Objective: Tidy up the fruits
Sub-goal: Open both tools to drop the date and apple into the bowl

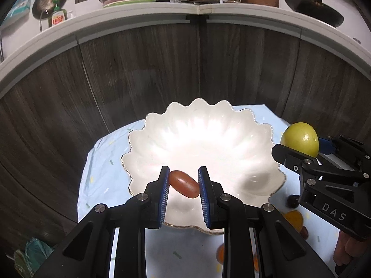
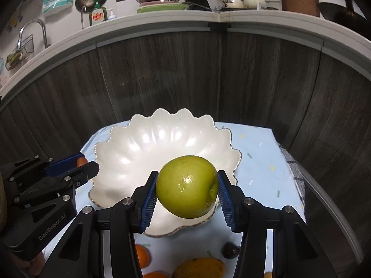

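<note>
A white scalloped bowl [image 1: 201, 136] with a gold rim stands on a light blue cloth. My left gripper [image 1: 183, 180] is shut on a small reddish-brown oval fruit [image 1: 184, 183] and holds it over the bowl's near edge. My right gripper [image 2: 186, 187] is shut on a green apple [image 2: 186, 186] above the near rim of the bowl [image 2: 148, 148]. The apple also shows in the left wrist view [image 1: 299, 139] at the bowl's right. The left gripper shows at the left of the right wrist view [image 2: 81, 164].
Loose fruit lies on the cloth in front of the bowl: orange fruits [image 2: 141, 256], a yellow-orange fruit [image 2: 200, 267] and a dark round fruit [image 2: 230, 250]. Dark wood cabinet doors [image 1: 185, 69] rise behind the table. A checked towel [image 2: 294, 173] hangs at the right edge.
</note>
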Available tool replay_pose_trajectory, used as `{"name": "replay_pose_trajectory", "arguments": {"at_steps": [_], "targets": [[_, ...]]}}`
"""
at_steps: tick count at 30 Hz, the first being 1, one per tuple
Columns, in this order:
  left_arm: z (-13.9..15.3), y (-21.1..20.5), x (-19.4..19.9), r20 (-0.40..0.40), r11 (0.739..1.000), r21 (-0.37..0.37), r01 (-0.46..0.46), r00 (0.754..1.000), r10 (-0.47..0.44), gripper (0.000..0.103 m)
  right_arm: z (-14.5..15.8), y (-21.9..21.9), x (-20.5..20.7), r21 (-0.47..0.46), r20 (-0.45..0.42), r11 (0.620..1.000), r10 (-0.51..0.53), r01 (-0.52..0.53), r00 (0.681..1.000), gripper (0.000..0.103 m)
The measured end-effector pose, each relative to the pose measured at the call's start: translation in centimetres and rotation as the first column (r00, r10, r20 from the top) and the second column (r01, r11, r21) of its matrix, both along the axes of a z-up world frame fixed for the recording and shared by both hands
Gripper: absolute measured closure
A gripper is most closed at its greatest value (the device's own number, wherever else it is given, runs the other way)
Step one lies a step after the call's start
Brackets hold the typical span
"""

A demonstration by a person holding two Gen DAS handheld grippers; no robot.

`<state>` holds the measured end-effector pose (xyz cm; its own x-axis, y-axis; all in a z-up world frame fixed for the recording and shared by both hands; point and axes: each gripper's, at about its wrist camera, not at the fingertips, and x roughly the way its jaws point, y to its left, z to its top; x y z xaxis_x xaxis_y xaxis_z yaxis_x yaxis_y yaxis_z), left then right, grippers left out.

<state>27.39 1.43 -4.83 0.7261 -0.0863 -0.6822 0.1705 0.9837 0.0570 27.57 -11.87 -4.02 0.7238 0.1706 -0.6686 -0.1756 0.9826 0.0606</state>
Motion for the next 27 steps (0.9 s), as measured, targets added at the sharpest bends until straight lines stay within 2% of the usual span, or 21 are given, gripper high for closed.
{"name": "replay_pose_trajectory", "arguments": {"at_steps": [15,17,19,20,21,24,27], "targets": [[-3.7,0.5,1.7,-0.094,1.000,-0.010,-0.009,0.996,0.008,0.076,-3.7,0.7,1.1,-0.020,-0.113,1.000,0.018,-0.020,0.993,0.053],[-3.9,0.7,1.7,-0.102,1.000,-0.008,-0.015,0.995,0.014,0.069,-4.0,0.7,1.2,-0.021,-0.134,1.000,0.015,-0.018,0.991,0.053],[-3.8,0.8,1.5,-0.095,1.000,-0.008,-0.027,0.995,0.026,0.050,-4.2,0.7,1.3,-0.021,-0.149,1.000,0.012,-0.015,0.989,0.052],[-3.6,0.9,1.4,-0.086,1.000,-0.006,-0.031,0.996,0.030,0.049,-4.2,0.6,1.3,-0.021,-0.148,1.000,0.010,-0.013,0.989,0.047],[-3.5,0.9,1.4,-0.082,1.000,-0.003,-0.031,0.996,0.031,0.048,-4.0,0.5,1.2,-0.025,-0.138,1.000,0.003,-0.006,0.990,0.037],[-3.2,0.9,1.3,-0.078,1.000,0.004,-0.031,0.996,0.031,0.044,-3.1,0.4,0.8,-0.038,-0.100,0.999,-0.021,0.017,0.995,0.022],[-2.7,1.1,1.0,-0.061,0.999,0.012,-0.049,0.997,0.050,0.034,-2.4,0.2,0.5,-0.045,-0.079,0.998,-0.043,0.040,0.996,0.018]]}}
